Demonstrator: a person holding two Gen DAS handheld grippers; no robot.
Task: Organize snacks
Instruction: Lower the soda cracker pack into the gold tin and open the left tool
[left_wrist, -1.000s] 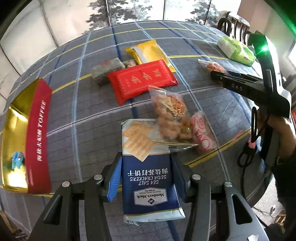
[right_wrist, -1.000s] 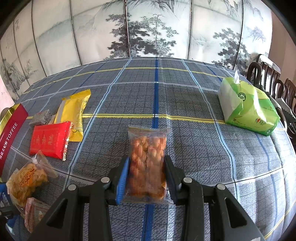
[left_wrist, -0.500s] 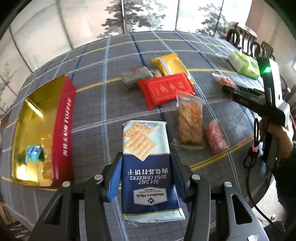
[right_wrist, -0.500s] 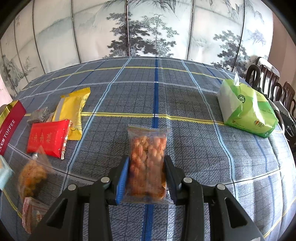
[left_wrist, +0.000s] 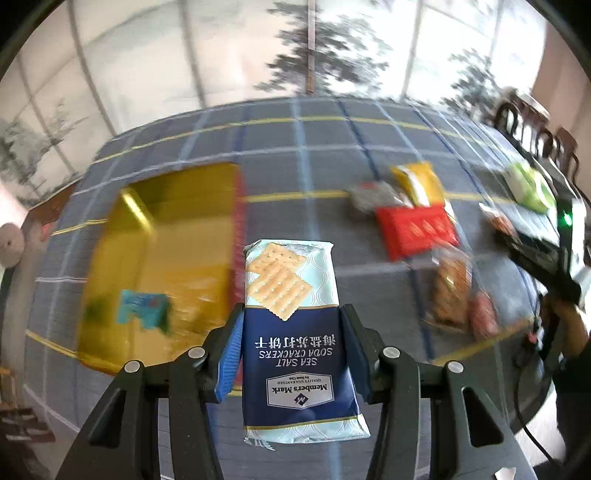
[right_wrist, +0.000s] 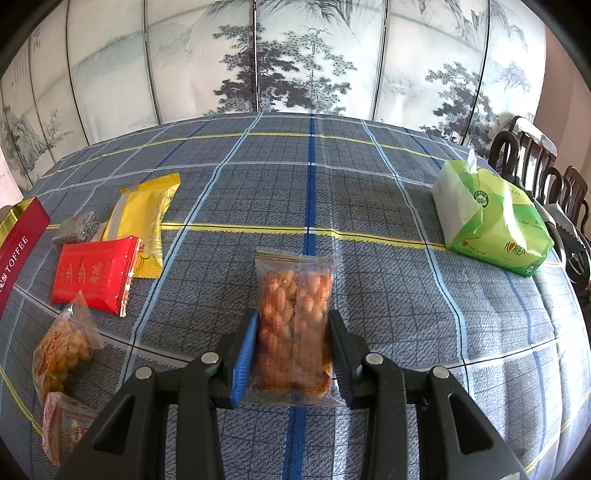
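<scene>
My left gripper (left_wrist: 291, 336) is shut on a blue pack of sea salt soda crackers (left_wrist: 291, 332) and holds it above the table, just right of the open gold and red toffee box (left_wrist: 162, 258). A teal packet (left_wrist: 144, 306) lies in the box. My right gripper (right_wrist: 291, 347) is shut on a clear bag of fried twists (right_wrist: 293, 328) over the plaid tablecloth. It also shows blurred at the right of the left wrist view (left_wrist: 532, 251).
A red pack (right_wrist: 94, 269), a yellow pack (right_wrist: 146, 218), a small grey pack (right_wrist: 75, 230), a clear bag of fried snacks (right_wrist: 62, 354) and a pink packet (right_wrist: 62, 428) lie on the left. A green tissue pack (right_wrist: 491, 218) and dark chairs (right_wrist: 539, 173) are at the right.
My left gripper has swung left with the cracker pack, bringing the gold box toward the centre. The right gripper has held still with its bag.
</scene>
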